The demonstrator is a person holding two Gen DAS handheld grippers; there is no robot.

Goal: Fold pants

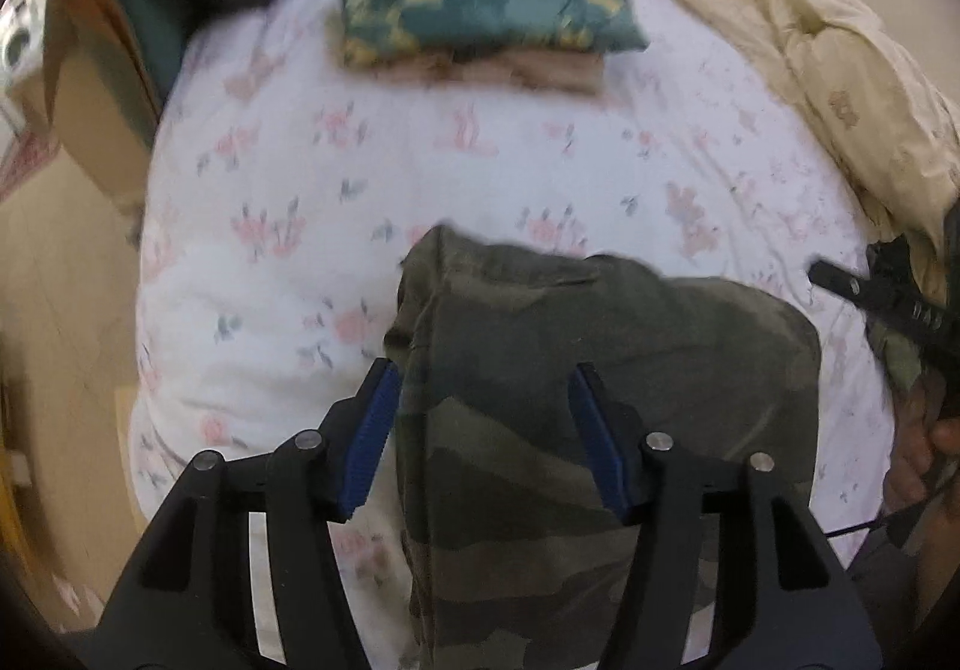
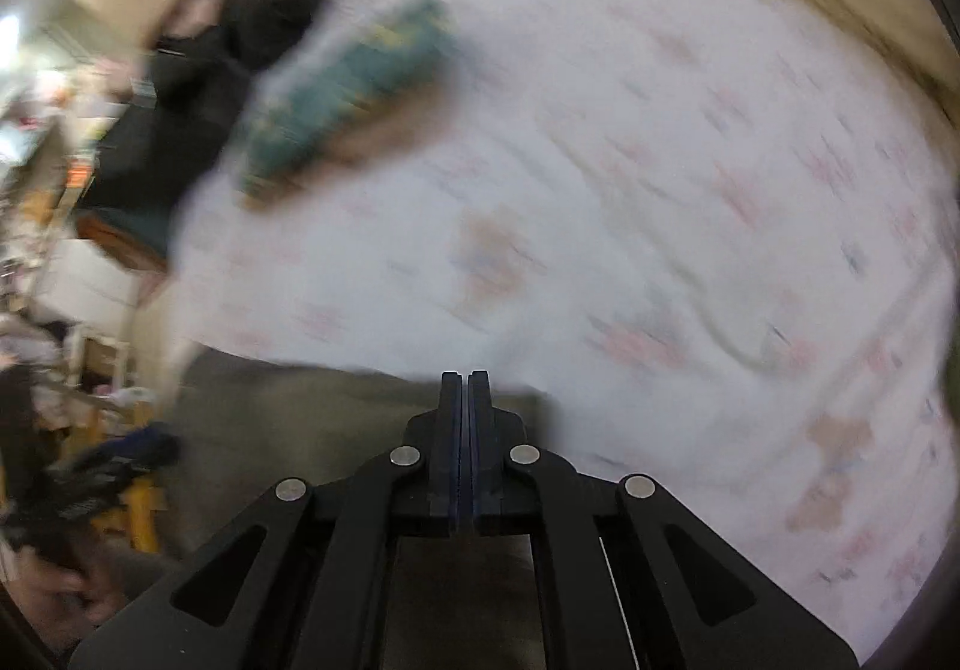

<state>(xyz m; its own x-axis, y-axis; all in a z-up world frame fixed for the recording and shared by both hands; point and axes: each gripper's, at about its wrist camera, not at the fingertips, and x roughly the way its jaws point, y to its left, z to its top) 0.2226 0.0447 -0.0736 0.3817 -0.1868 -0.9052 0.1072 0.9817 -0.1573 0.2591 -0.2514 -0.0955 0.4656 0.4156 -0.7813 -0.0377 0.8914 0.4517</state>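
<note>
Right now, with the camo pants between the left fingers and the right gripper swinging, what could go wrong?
1. The left gripper is open around the camo pants; lifting now could leave the cloth behind or undo the fold.
2. The right gripper is shut, and its view is blurred, so its aim is hard to judge.
3. The pants lie near the edge of the floral sheet; a tug might slide them off.

- The left wrist view is looking down along its fingers, close above the bed [image 1: 288, 346], facing its far edge.
- The right wrist view, blurred, is sharing that bed [image 2: 600, 190].
</note>
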